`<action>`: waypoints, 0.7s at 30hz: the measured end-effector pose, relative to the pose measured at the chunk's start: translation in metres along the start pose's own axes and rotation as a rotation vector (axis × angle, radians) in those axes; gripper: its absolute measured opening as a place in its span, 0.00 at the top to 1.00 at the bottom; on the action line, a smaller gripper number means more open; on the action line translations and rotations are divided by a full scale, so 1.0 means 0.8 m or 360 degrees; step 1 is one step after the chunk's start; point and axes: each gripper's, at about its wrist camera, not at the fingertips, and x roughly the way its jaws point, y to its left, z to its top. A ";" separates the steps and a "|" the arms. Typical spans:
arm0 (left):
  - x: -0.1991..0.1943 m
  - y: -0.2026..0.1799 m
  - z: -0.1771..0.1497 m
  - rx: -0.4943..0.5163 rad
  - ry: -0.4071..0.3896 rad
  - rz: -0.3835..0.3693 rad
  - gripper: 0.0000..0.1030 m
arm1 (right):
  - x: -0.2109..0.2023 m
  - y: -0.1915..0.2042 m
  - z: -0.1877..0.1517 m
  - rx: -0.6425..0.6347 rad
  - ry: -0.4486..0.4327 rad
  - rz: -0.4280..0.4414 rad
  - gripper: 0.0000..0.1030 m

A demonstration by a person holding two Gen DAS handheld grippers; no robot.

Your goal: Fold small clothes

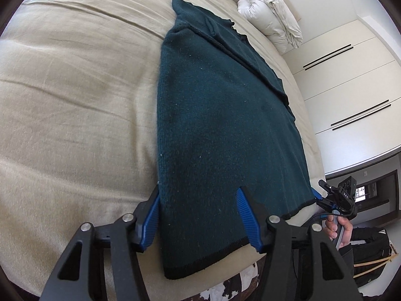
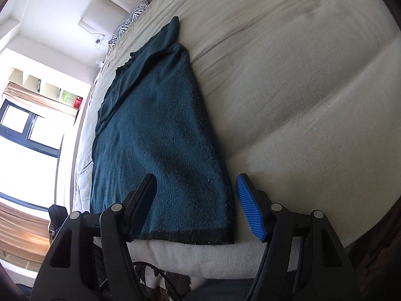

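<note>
A dark teal knit garment (image 1: 225,125) (image 2: 160,138) with a black hem lies flat on the beige bed (image 1: 75,100) (image 2: 300,100), folded lengthwise with a sleeve laid along its top. In the left wrist view, my left gripper (image 1: 198,188) stands open over the near left hem corner. One blue pad (image 1: 150,215) sits at the garment's side edge, the other above the cloth. My right gripper (image 2: 196,175) is open astride the other hem corner. A hand (image 1: 338,228) holds the right gripper (image 1: 323,195) at the bed's edge.
A rolled white duvet (image 1: 270,17) and a zebra-print pillow (image 2: 130,20) lie at the head of the bed. White wardrobe doors (image 1: 351,80) stand on one side, a window (image 2: 25,130) on the other. The mattress edge runs just below the hem, with a cowhide rug (image 1: 225,291) below.
</note>
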 end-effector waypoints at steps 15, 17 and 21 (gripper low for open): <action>0.004 0.015 -0.008 -0.0091 0.0156 -0.0053 0.63 | -0.013 -0.004 -0.015 0.0039 0.0042 0.0024 0.41; 0.006 0.017 -0.009 -0.0100 0.0149 -0.0055 0.66 | -0.015 -0.005 -0.016 0.0048 0.0047 0.0013 0.43; 0.011 0.018 -0.009 -0.0091 0.0163 -0.0004 0.89 | -0.019 -0.010 -0.014 0.0073 0.0049 -0.0018 0.48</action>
